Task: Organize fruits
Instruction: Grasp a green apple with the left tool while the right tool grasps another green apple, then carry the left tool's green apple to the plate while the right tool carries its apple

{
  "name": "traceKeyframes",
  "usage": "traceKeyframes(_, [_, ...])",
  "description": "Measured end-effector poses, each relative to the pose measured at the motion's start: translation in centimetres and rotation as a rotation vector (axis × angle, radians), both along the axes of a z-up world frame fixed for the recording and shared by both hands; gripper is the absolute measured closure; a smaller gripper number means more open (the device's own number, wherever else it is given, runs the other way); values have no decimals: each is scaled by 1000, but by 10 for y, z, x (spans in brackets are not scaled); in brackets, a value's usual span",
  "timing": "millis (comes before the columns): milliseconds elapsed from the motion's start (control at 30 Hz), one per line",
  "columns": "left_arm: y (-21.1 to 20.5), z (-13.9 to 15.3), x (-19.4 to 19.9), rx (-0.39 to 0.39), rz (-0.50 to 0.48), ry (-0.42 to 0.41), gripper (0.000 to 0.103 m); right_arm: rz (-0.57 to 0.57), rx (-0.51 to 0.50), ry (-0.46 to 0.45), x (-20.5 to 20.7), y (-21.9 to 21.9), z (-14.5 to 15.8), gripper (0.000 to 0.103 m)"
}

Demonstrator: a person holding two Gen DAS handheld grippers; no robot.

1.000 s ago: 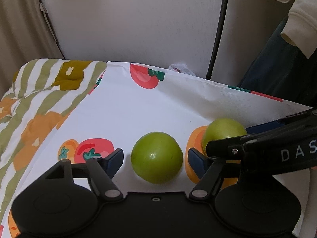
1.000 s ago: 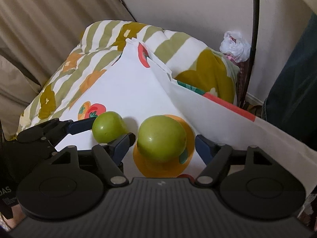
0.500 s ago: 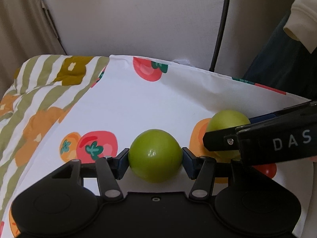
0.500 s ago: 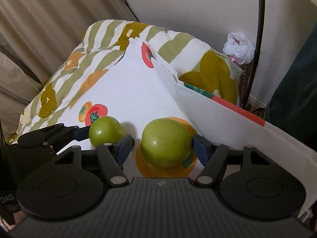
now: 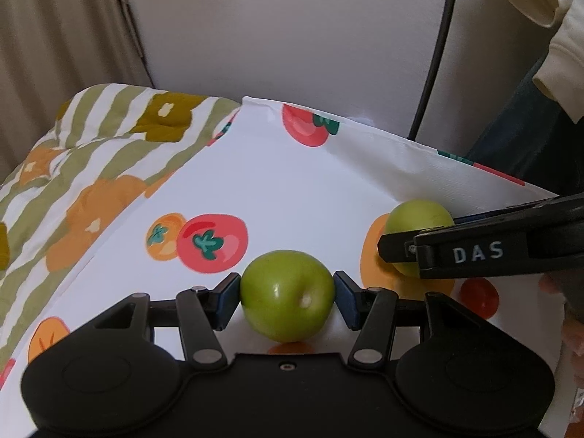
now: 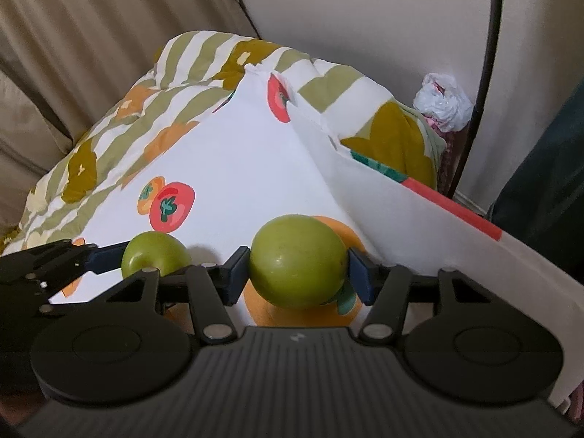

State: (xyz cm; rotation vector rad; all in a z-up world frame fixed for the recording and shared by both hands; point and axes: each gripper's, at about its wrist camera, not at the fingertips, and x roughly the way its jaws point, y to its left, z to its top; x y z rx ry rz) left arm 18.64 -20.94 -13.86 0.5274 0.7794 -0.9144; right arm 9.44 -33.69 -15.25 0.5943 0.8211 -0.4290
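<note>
Two green round fruits are over a white cloth printed with tomatoes (image 5: 299,189). My left gripper (image 5: 287,296) is shut on one green fruit (image 5: 287,294), its blue pads pressed to both sides. That fruit also shows in the right wrist view (image 6: 155,257). My right gripper (image 6: 298,269) is shut on the other green fruit (image 6: 297,261), pads touching both sides. In the left wrist view this second fruit (image 5: 416,219) sits at the right, partly behind the right gripper's black body (image 5: 485,252).
A green, orange and white striped blanket (image 5: 91,168) lies under the cloth on the left. A white wall, a beige curtain (image 6: 91,36) and a black pole (image 5: 434,47) stand behind. A crumpled plastic bag (image 6: 443,104) sits by the wall.
Both grippers closed from open onto their green fruits. The left fruit now sits a little higher off the cloth, with its shadow below.
</note>
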Motion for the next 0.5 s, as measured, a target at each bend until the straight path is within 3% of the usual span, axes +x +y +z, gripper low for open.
traceKeyframes(500, [27,28,-17,-34,99,-42,44,92,-37,-69,-10,8,26,31])
